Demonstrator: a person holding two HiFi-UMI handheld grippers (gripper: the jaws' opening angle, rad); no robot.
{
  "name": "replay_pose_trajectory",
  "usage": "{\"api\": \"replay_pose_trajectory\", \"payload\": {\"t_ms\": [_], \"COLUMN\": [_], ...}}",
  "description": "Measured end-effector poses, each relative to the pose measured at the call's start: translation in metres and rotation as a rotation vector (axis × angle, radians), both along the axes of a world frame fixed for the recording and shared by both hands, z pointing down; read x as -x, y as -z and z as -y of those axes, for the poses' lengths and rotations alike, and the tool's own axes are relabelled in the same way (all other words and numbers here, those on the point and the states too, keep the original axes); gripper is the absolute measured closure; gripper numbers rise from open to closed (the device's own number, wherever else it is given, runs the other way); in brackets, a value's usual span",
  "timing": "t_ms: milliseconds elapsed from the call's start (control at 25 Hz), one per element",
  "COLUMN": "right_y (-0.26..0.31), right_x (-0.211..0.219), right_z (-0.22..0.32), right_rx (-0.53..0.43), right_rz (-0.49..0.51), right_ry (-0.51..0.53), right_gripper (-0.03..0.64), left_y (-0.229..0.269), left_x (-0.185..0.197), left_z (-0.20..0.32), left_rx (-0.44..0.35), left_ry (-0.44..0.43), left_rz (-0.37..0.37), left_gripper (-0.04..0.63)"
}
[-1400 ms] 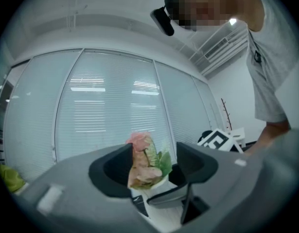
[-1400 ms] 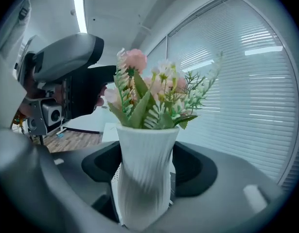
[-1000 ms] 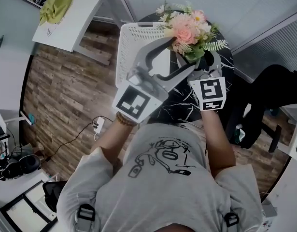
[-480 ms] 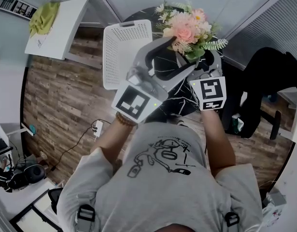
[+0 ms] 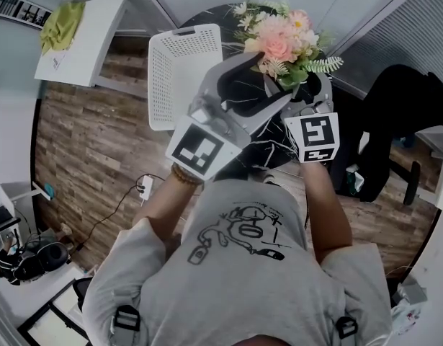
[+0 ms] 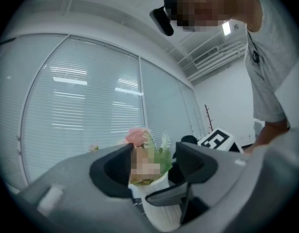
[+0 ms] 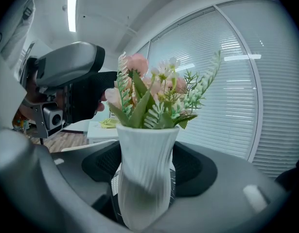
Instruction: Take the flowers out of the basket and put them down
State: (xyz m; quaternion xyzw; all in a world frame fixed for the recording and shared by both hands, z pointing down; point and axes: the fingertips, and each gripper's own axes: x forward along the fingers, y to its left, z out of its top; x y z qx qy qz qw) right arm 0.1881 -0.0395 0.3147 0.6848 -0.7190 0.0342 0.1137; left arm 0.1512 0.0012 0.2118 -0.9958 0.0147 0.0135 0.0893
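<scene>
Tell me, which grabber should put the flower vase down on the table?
Probably the right gripper: the vase stands upright, deep between its pads. The left gripper, whose jaws just closed slightly, holds it only at the far end.

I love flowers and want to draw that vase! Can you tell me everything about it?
The vase is white, ribbed, ceramic-looking and upright, held over the dark marbled table beside the white basket. Pink and white flowers with green ferns fill it. The right gripper clamps its body; the left gripper, whose jaws have just been closing, grips its rim.
</scene>
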Motion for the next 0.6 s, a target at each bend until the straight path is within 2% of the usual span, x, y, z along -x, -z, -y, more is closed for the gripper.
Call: {"api": "replay_pose_trajectory", "payload": {"t_ms": [160,360,600], "right_y": [-0.008,-0.036,-0.074], "right_x": [-0.013,-0.015,-0.022], "right_z": [-0.014,-0.008,-0.001], "right_rx": [-0.003,0.010,0.019], "right_rz": [0.007,0.035,0.051], "right_ry": [0.002,0.006,0.006], "right_gripper": [0.287,0.287,0.287], "left_y": [-0.009,-0.036,-0.074], "left_x": [-0.014,-0.018,-0.029], "left_z": [-0.015,-0.007,-0.002], "left_rx": [0.010,0.038,0.021], "left_ry": [-0.016,-0.038,-0.070], "left_rz": [0.016,0.039,0.082], "left_gripper": [0.321,0.325,0.330]}}
